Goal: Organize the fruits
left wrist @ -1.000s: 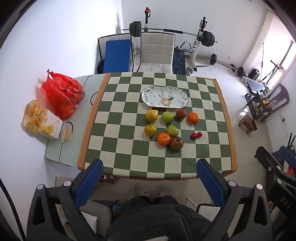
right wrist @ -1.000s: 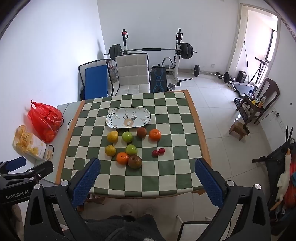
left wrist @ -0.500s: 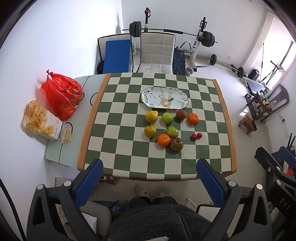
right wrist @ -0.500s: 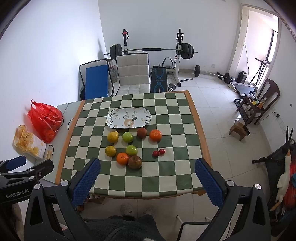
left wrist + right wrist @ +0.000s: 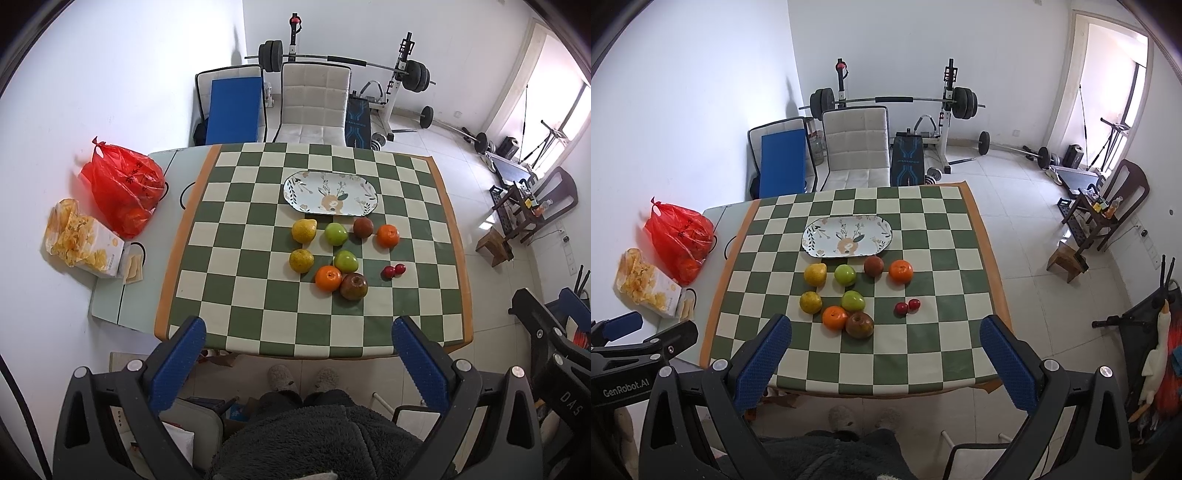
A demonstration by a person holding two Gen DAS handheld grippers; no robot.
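Several fruits lie on a green-and-white checked table [image 5: 236, 288]: two yellow pears [image 5: 304, 230], two green apples [image 5: 335, 233], two oranges [image 5: 387, 235], two brown-red apples [image 5: 354, 286] and two small red fruits [image 5: 393, 270]. An empty oval patterned plate [image 5: 330, 192] sits behind them; it also shows in the right wrist view [image 5: 847, 236]. My left gripper [image 5: 295, 354] and right gripper [image 5: 884, 350] are both open and empty, held high above the table's near edge.
A red plastic bag [image 5: 123, 188] and a snack box [image 5: 86, 240] lie on the side table at the left. Chairs [image 5: 314, 103] and a barbell rack [image 5: 332, 62] stand behind the table. A stool [image 5: 1067, 260] stands at the right.
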